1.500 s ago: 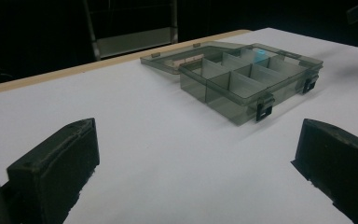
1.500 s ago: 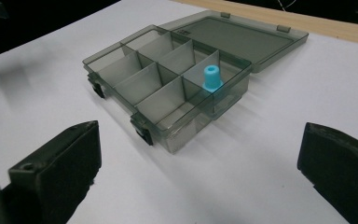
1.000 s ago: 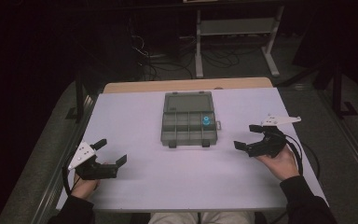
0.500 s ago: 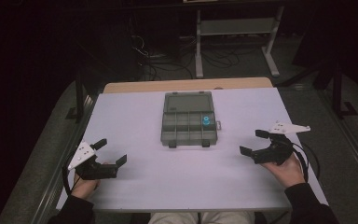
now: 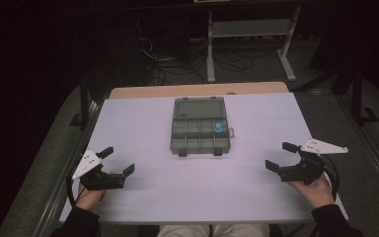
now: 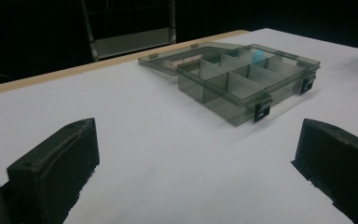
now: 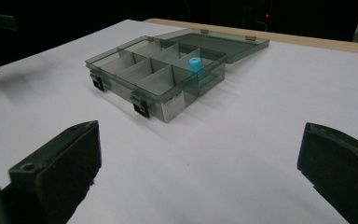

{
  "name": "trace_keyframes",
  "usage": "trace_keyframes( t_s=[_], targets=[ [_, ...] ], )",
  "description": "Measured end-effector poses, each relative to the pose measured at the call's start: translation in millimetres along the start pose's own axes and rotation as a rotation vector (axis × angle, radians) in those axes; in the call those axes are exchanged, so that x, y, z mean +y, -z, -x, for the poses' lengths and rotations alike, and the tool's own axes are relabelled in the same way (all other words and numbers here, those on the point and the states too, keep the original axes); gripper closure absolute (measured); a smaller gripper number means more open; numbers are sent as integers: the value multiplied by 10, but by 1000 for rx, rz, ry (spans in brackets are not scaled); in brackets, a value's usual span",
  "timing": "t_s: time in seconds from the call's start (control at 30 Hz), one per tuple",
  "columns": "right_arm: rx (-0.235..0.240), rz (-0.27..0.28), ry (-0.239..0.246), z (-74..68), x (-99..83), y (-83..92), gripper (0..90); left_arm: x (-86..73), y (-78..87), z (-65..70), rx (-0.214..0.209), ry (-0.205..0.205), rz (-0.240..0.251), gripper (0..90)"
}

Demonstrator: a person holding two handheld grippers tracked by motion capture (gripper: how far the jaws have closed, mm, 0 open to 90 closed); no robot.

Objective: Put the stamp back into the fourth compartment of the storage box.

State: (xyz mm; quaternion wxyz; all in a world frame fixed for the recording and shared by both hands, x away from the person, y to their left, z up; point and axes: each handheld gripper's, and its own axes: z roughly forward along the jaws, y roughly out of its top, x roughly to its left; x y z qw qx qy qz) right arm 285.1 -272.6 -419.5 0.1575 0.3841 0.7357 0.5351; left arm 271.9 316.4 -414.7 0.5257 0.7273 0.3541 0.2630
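Note:
A grey see-through compartment box lies in the middle of the white table, its lid flat open at the far side. One small blue cylinder stands in a far right compartment; it shows as a blue cylinder in the right gripper view and a blue top in the left gripper view. My left gripper rests open near the front left edge, nothing between its jaws. My right gripper is open at the front right, also holding nothing.
The table's wooden far edge borders a dark floor with cables and a metal stand. A rail runs along the left side. Bare white tabletop lies between the box and both grippers.
My right gripper has pulled back toward the front right corner, away from the box. The left gripper has stayed where it was.

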Motion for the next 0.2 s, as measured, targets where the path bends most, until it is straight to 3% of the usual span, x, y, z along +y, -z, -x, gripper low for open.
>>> trace_keyframes(
  t_s=[0.2],
  targets=[
    [-11,14,3,24,-20,20,0,-2,-4,-4,1,2,-2,0]
  ],
)
